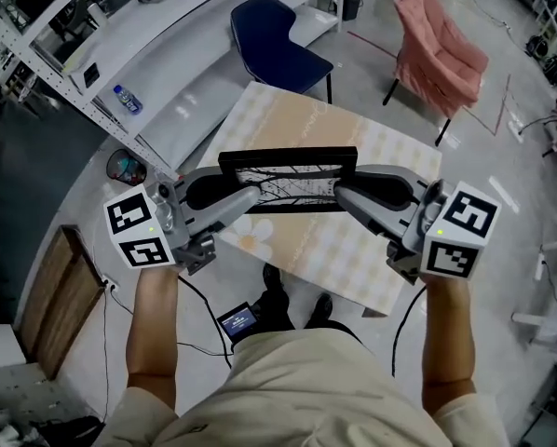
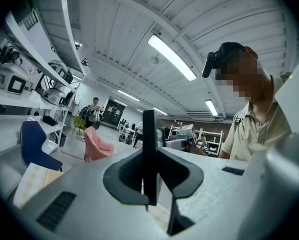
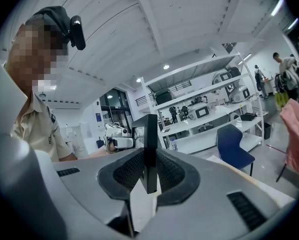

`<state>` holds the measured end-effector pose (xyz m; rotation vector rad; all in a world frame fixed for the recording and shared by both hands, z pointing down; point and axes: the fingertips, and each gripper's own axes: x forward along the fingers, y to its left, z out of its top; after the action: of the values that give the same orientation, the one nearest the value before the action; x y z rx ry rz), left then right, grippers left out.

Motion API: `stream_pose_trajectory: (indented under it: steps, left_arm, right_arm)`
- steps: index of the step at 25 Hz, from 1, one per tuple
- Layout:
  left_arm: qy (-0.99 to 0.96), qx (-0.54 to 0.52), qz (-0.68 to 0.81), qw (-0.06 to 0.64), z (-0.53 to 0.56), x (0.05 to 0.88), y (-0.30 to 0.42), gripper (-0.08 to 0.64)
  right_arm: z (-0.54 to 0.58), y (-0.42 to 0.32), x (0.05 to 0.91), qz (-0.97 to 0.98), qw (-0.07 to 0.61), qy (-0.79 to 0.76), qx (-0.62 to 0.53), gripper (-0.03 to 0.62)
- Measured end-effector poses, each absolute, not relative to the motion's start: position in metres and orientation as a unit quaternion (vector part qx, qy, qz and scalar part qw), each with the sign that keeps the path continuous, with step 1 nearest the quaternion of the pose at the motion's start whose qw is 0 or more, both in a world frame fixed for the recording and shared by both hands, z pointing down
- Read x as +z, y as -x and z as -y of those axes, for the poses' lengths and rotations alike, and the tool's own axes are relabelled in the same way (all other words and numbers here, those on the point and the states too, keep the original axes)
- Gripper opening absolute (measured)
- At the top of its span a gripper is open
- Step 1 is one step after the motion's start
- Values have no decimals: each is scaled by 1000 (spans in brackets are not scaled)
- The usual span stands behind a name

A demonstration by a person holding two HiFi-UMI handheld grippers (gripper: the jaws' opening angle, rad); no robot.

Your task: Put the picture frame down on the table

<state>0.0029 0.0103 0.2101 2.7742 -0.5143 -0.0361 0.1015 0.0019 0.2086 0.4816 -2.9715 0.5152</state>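
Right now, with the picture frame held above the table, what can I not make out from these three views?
1. Gap under the picture frame: the head view looks steeply down, so contact with the table cannot be told.
2. Frame's two ends, head view: covered by the left gripper and right gripper, both closed on it.
3. Its picture, gripper views: seen edge-on only.
4. Bottle label, head view: too small.

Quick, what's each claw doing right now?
Left gripper: shut on the frame, left side.
Right gripper: shut on the frame, right side.
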Motion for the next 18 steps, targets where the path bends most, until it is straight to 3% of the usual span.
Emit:
stream_pose_trajectory:
  steps: [18]
  left_arm:
    - [-979,-26,91,180,146,225,99,61]
  right_arm:
    - [137,1,219,939,82,-271,197,69]
